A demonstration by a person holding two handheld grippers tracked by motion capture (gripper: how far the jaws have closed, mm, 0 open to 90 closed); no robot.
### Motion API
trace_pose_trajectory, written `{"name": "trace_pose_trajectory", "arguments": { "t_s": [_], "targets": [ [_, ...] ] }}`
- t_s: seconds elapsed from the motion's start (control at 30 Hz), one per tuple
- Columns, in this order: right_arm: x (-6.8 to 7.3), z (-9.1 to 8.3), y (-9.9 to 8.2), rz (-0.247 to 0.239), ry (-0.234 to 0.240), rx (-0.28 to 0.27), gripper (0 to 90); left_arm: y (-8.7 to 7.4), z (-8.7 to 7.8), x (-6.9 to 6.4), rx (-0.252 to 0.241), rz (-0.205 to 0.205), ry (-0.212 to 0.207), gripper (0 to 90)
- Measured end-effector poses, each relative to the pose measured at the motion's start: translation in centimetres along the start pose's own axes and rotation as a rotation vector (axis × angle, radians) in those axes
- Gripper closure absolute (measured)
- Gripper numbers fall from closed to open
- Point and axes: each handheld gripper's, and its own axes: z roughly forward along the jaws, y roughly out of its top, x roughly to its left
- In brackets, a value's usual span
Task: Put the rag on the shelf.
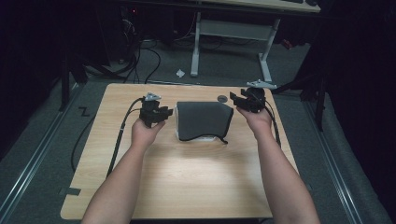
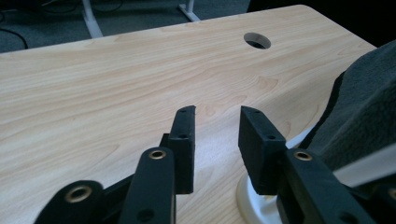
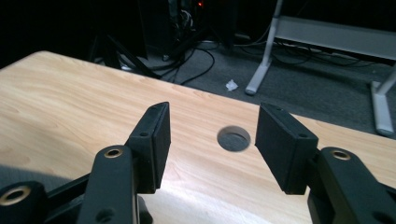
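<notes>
Forearms coming in from near table edge, each hand carrying gripper. Dark grey cloth (image 1: 203, 120), folded over white thing, lying mid-table, long axis running left-right. Left gripper (image 1: 161, 113) sitting just beside cloth's left edge, jaws parted, gripping nothing. Right gripper (image 1: 239, 99) hanging off far right corner, jaws wide, empty. Left looking nearer. Table hole (image 1: 222, 98) lying behind cloth.

Cable hole (image 1: 222, 98); floor scrap (image 1: 180, 73)

A lab or office – grey carpet (image 1: 224, 70), tangled floor cables (image 1: 135, 56), white-legged desk (image 1: 264, 32), wooden worktable (image 1: 187, 177).
</notes>
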Motion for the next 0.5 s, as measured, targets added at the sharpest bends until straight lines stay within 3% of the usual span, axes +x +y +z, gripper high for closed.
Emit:
{"name": "trace_pose_trajectory", "arguments": {
  "t_s": [0.27, 0.5],
  "targets": [
    [0.4, -1.9, -2.9, -0.025, -0.013, 0.003, 47.9, -3.6, -3.1, 1.2, -0.062, -0.03, 0.002, 60.4],
    [1.5, -4.6, -5.9, -0.065, -0.034, -0.017, 48.5, -7.9, -6.2, 0.3, -0.085, -0.029, -0.011, 55.7]
  ]
}}
